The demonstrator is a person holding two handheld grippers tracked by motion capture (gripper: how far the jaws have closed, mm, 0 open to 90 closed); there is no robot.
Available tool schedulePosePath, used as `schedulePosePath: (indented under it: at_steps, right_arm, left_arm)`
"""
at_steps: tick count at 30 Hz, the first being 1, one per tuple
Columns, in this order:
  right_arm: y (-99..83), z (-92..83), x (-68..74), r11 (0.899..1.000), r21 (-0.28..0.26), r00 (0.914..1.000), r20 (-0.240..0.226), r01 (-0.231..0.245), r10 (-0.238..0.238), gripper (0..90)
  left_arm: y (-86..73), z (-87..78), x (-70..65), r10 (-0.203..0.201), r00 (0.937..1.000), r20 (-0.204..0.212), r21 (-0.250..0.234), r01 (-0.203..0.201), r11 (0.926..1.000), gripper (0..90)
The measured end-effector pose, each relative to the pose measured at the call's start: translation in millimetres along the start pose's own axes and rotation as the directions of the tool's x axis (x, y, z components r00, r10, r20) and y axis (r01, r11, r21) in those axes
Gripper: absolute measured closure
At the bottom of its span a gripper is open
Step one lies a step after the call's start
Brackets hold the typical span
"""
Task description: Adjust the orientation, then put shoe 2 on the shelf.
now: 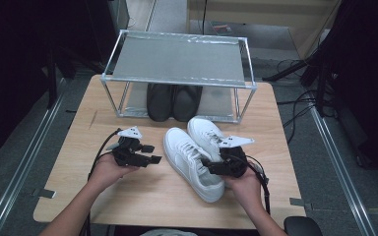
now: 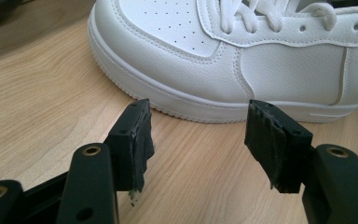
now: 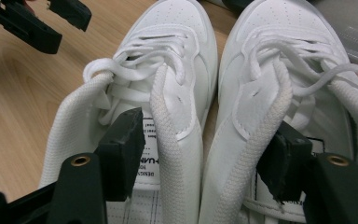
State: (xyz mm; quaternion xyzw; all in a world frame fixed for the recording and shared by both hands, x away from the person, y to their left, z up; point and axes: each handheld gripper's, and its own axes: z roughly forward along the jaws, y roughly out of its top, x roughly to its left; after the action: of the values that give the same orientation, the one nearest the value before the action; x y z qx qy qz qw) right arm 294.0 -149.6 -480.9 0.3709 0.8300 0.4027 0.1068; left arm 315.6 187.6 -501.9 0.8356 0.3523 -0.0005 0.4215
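Two white leather sneakers, perforated toes and woven laces, lie side by side at the high view's centre. The right gripper straddles their padded inner collars, one jaw inside each shoe, its pads not visibly pressing. The left gripper gapes empty over the wood-grain table, lower left.

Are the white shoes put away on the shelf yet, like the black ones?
Not yet. The black shoes already sit on the bottom level of the metal rack. The white sneakers stand side by side on the table. The right gripper has one jaw inside each sneaker, around their touching inner collars. The left gripper waits open beside one. Lifting them onto the rack is probably what's left.
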Motion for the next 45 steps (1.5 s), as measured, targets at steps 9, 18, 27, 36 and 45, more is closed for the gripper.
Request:
schedulePosePath:
  at_steps: [9, 18, 27, 36, 45]
  right_arm:
    - [-0.5, 1.6, 1.2, 1.0, 0.004, 0.9989, 0.037, 0.03, -0.03, 57.8]
    - [1.7, 0.2, -0.9, 0.999, 0.01, 0.9991, 0.028, 0.033, -0.033, 68.4]
    - [2.1, -1.0, -3.7, 1.0, 0.006, 0.9998, 0.011, 0.014, -0.014, 71.0]
    - [2.8, -3.4, -5.3, 1.0, 0.011, 1.0, 0.007, -0.001, 0.001, 72.5]
    - [4.8, -8.7, -9.6, 1.0, 0.024, 1.0, -0.006, 0.007, -0.007, 72.9]
  left_arm:
    - [-0.1, 0.4, 0.3, 0.0, 1.0, -0.001, -0.001, 0.0, 1.0, 41.3]
    - [-0.4, -0.2, 1.8, -0.002, 1.0, -0.002, 0.0, 0.002, 1.0, 41.3]
    - [-1.5, -1.3, 3.3, -0.005, 0.9999, -0.011, -0.001, 0.005, 1.0, 41.3]
    - [-2.8, -4.4, 7.4, -0.018, 0.9998, -0.011, -0.012, 0.017, 0.9998, 41.3]
    - [-3.4, -5.8, 9.4, -0.018, 0.9997, -0.017, -0.011, 0.018, 0.9998, 41.3]
